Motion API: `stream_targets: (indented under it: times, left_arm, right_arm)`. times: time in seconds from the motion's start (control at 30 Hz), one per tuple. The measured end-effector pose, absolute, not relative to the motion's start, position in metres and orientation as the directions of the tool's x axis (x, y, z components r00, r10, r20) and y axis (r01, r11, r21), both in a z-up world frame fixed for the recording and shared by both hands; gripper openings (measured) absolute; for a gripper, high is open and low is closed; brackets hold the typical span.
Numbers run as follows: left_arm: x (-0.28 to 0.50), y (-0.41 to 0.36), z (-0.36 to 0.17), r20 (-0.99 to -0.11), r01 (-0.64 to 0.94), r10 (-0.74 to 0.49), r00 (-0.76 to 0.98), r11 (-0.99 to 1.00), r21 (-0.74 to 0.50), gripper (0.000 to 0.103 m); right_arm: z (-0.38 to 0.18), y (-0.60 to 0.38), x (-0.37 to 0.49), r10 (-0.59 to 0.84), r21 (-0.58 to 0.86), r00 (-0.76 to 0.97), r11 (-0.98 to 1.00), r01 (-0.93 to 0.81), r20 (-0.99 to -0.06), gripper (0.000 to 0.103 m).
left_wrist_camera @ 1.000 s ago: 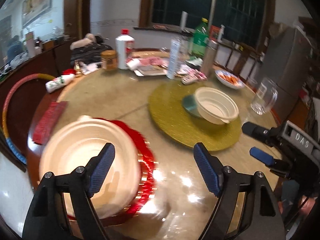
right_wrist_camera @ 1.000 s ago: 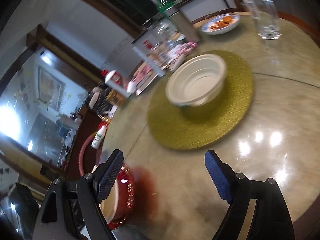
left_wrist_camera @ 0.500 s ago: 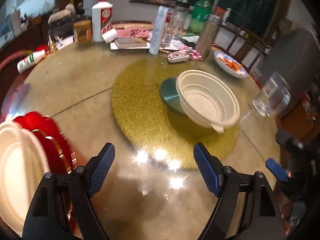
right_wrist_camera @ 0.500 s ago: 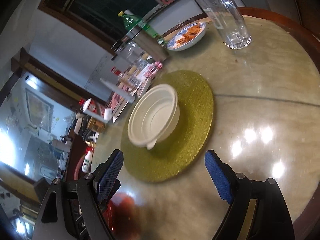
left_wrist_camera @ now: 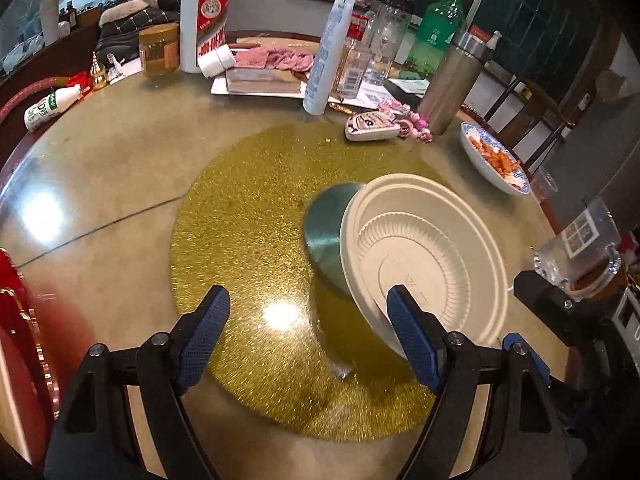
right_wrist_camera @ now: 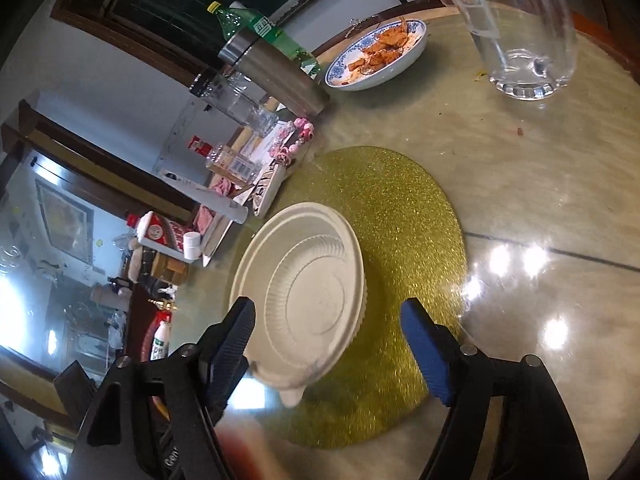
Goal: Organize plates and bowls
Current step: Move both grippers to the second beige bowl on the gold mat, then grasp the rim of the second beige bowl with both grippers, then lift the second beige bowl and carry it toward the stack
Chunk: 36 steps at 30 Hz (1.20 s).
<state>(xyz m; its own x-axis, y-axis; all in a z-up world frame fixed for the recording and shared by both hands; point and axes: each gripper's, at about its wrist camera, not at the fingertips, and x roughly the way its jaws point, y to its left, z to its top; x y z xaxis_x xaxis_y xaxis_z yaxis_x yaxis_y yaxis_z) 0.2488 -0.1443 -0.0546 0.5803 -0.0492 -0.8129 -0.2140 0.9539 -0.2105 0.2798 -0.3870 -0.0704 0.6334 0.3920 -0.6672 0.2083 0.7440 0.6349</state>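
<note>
Here we see the white bowl sitting on the round gold mat near the middle of the table, overlapping a teal disc beneath its far-left side. Our left gripper hovers over the mat with its blue-padded jaws spread wide and nothing between them; its right finger crosses the bowl's near rim in the picture, though we cannot tell whether it touches. From the right wrist camera, our right gripper is likewise spread apart and empty, with the bowl framed between its fingers and its small tab pointing toward us. At the far left edge of the left wrist view we glimpse a red plate, blurred and partly cut off, with something pale on it. Beyond the mat stand a blue-patterned dish of orange food, a clear glass mug, a green bottle and a white bottle.
</note>
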Motion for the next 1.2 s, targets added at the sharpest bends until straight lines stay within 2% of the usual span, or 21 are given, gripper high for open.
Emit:
stream_targets:
  times: [0.17,0.27,0.3,0.33,0.37,0.43,0.5,1.2]
  left_arm:
    - [0.259,-0.144,-0.064,-0.816,-0.234,-0.026,0.577,0.953,-0.195,0.081]
    - [0.266,-0.147,-0.068,-0.823,-0.236,-0.018,0.568,0.954,-0.184,0.077]
    - [0.268,-0.148,-0.07,-0.826,-0.232,-0.016,0.563,0.957,-0.176,0.07]
    - [0.269,-0.149,-0.073,-0.835,-0.224,-0.017,0.551,0.96,-0.167,0.053]
    - [0.269,-0.15,-0.074,-0.836,-0.208,-0.032,0.547,0.963,-0.173,0.047]
    - [0.265,-0.156,-0.07,-0.834,-0.149,-0.052,0.55,0.976,-0.159,0.016]
    - [0.256,-0.162,-0.063,-0.83,-0.132,-0.018,0.558,0.985,-0.11,0.015]
    - [0.137,-0.141,-0.029,-0.772,0.007,-0.099,0.628,0.993,-0.121,0.015]
  right_arm:
    - [-0.079,-0.383,0.291,0.371,0.611,0.627,0.761,0.218,-0.686,0.067]
    - [-0.084,-0.382,0.296,0.356,0.597,0.618,0.767,0.235,-0.701,0.056]
    - [-0.087,-0.379,0.299,0.359,0.59,0.604,0.772,0.236,-0.711,0.044]
    - [-0.089,-0.378,0.3,0.36,0.584,0.594,0.777,0.236,-0.72,0.02]
    - [-0.092,-0.376,0.3,0.353,0.567,0.577,0.787,0.242,-0.736,0.013]
    - [-0.091,-0.373,0.294,0.353,0.564,0.583,0.793,0.229,-0.732,0.011]
    - [-0.089,-0.367,0.286,0.342,0.546,0.58,0.809,0.218,-0.739,0.008]
    - [-0.052,-0.344,0.134,0.305,0.508,0.647,0.848,0.15,-0.699,0.01]
